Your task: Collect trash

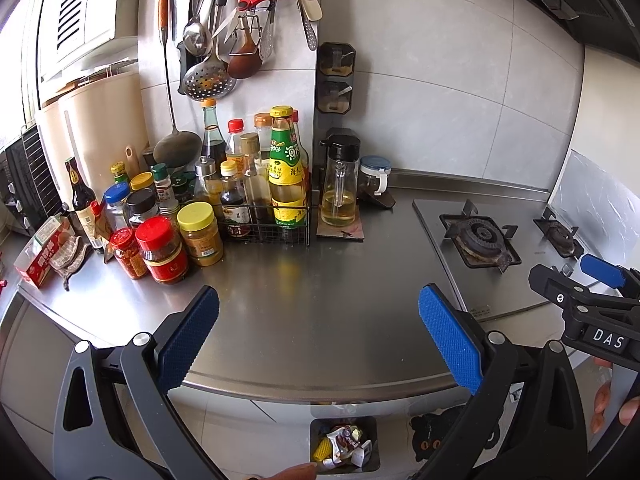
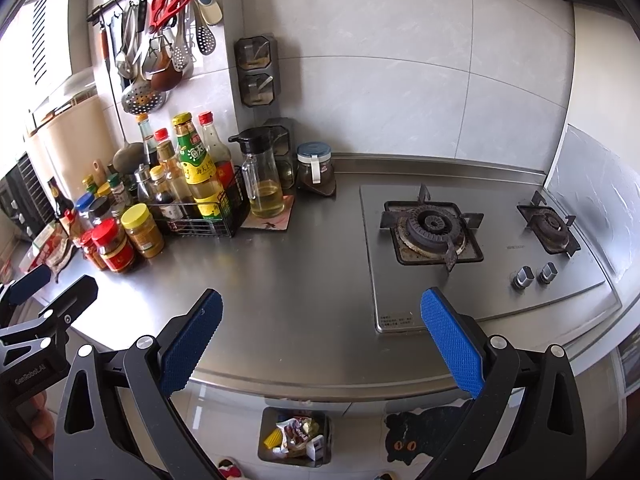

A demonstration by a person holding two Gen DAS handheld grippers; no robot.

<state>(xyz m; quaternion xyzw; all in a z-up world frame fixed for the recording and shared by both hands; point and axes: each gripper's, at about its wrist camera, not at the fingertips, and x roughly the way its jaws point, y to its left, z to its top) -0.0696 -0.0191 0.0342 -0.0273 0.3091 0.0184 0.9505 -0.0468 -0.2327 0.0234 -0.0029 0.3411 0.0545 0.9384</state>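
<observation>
We hold left gripper (image 1: 318, 340) and right gripper (image 2: 322, 344) spread wide, empty, above steel counter (image 1: 320, 280). Trash (image 2: 296, 434) sits in bin (image 2: 266, 420) on floor below counter edge.

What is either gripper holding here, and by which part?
Nothing. The left gripper and right gripper are both open and empty above the steel counter.

bare steel counter (image 1: 320, 280) mid-span (jars (image 1: 168, 248) crowding left, stove (image 2: 460, 248) right)
</observation>
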